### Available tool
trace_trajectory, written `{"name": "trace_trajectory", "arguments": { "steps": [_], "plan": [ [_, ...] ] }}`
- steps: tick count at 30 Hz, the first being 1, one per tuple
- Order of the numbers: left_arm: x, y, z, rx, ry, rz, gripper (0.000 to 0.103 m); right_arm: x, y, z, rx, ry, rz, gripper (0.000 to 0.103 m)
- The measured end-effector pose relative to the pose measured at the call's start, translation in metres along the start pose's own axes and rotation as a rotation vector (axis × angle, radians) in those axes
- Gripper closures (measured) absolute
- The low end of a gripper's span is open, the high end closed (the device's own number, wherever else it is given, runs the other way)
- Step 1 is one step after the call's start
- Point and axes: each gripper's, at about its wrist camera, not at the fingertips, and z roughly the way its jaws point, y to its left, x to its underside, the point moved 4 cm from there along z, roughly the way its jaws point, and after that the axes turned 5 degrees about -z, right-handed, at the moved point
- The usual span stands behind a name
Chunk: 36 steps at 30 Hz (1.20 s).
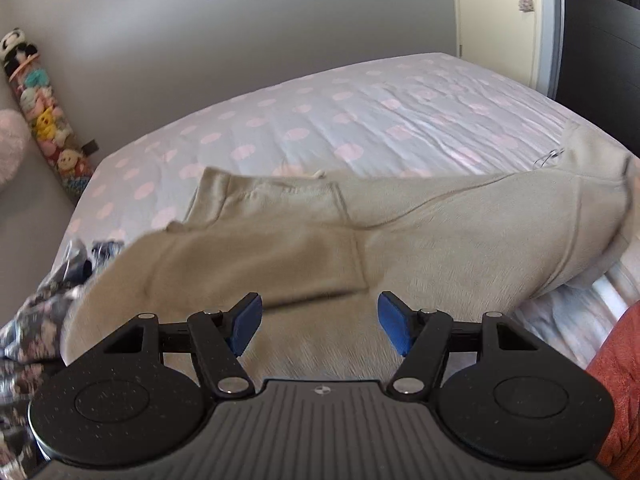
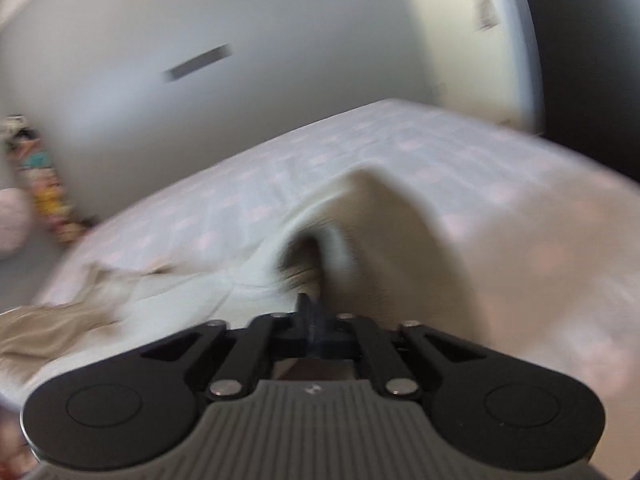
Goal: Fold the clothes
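Note:
A beige sweatshirt [image 1: 440, 232] lies spread across the bed's dotted sheet [image 1: 360, 112], with one sleeve folded over the body. My left gripper [image 1: 320, 320] hovers just above the near part of the sweatshirt. Its blue pads [image 1: 246, 324] stand wide apart and hold nothing. The right wrist view is blurred. There my right gripper [image 2: 310, 308] is shut, and the sweatshirt's pale fabric [image 2: 372, 208] rises in a tented fold that runs into the fingertips. The pinch point itself is partly hidden by the fold.
A dark flowered garment [image 1: 36, 320] is bunched at the bed's near left edge, and an orange-red cloth [image 1: 620, 380] lies at the near right. A column of plush toys [image 1: 44, 120] stands against the left wall. A door [image 1: 496, 20] is at the back right.

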Motion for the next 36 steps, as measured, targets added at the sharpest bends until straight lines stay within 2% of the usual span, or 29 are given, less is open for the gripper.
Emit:
{"name": "trace_trajectory", "arguments": {
  "steps": [2,4,5,8,10,11,14,16,17,19,23,27,36],
  "plan": [
    [-0.011,-0.006,0.006,0.014,-0.008,0.031,0.039,-0.010,-0.042,-0.008,0.112,-0.015,0.020,0.103],
    [-0.021,-0.013,0.017,0.030,-0.005,0.056,0.039,-0.013,-0.072,-0.014,0.082,0.021,0.093,0.103],
    [-0.026,-0.016,0.024,0.036,-0.001,0.065,0.039,-0.012,-0.075,-0.016,0.059,0.038,0.104,0.101],
    [-0.038,-0.025,0.042,0.082,0.011,0.064,0.039,-0.003,-0.066,-0.018,-0.017,0.085,0.095,0.093],
    [-0.046,-0.030,0.053,0.118,0.020,0.052,0.039,0.006,-0.052,-0.013,-0.102,0.120,0.106,0.067],
    [-0.049,-0.032,0.058,0.131,0.025,0.048,0.039,0.011,-0.044,-0.011,-0.144,0.137,0.111,0.049],
    [-0.060,-0.038,0.071,0.157,0.035,0.076,0.039,0.017,-0.012,0.002,-0.236,0.176,0.086,0.045],
    [-0.068,-0.041,0.081,0.174,0.041,0.113,0.039,0.016,0.006,0.012,-0.277,0.187,0.068,0.039],
    [-0.072,-0.042,0.087,0.180,0.043,0.132,0.037,0.015,0.012,0.017,-0.296,0.191,0.064,0.034],
    [-0.078,-0.040,0.101,0.180,0.048,0.167,0.031,0.013,0.022,0.026,-0.329,0.199,0.061,0.032],
    [-0.086,-0.021,0.137,0.131,0.071,0.204,0.030,0.008,0.036,0.044,-0.362,0.217,0.042,0.025],
    [-0.086,0.021,0.175,0.049,0.138,0.145,0.030,0.006,0.041,0.065,-0.370,0.246,0.038,0.022],
    [-0.065,0.162,0.210,-0.182,0.200,-0.163,0.030,0.012,0.047,0.109,-0.361,0.317,0.031,0.021]
  ]
}}
